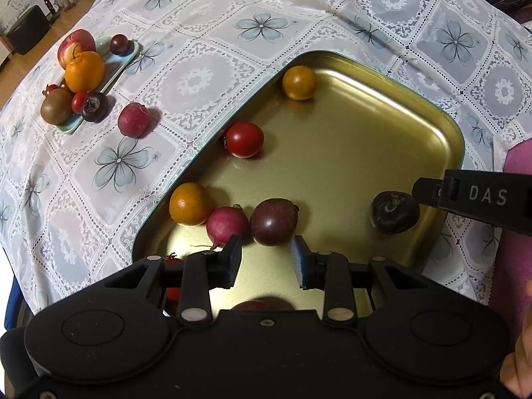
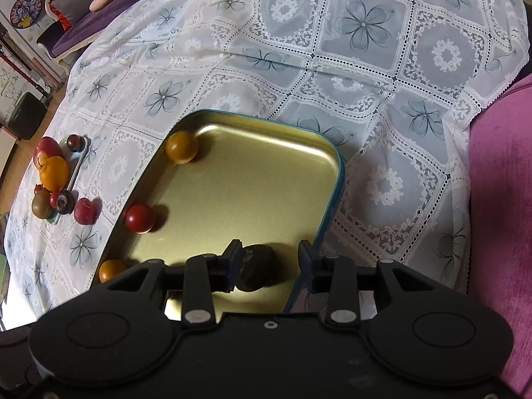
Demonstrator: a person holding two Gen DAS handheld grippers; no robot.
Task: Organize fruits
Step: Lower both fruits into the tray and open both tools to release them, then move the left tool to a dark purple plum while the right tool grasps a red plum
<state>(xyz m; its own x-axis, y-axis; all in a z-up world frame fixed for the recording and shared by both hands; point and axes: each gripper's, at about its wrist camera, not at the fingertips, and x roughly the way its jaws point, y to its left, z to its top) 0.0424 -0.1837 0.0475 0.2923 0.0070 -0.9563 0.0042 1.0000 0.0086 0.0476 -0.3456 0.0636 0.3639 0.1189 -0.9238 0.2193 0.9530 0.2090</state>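
A gold metal tray holds two orange fruits, a red tomato, a pink radish-like fruit, a purple passion fruit and a dark mangosteen. My left gripper is open and empty just in front of the passion fruit. My right gripper is open over the tray's near right corner; the mangosteen lies in the tray between its fingers, against the left finger. Its finger also shows in the left wrist view, beside the mangosteen.
A pale green plate at the far left carries an apple, an orange, a kiwi and small dark fruits. A loose red fruit lies on the lace tablecloth beside it. A pink cushion is at the right.
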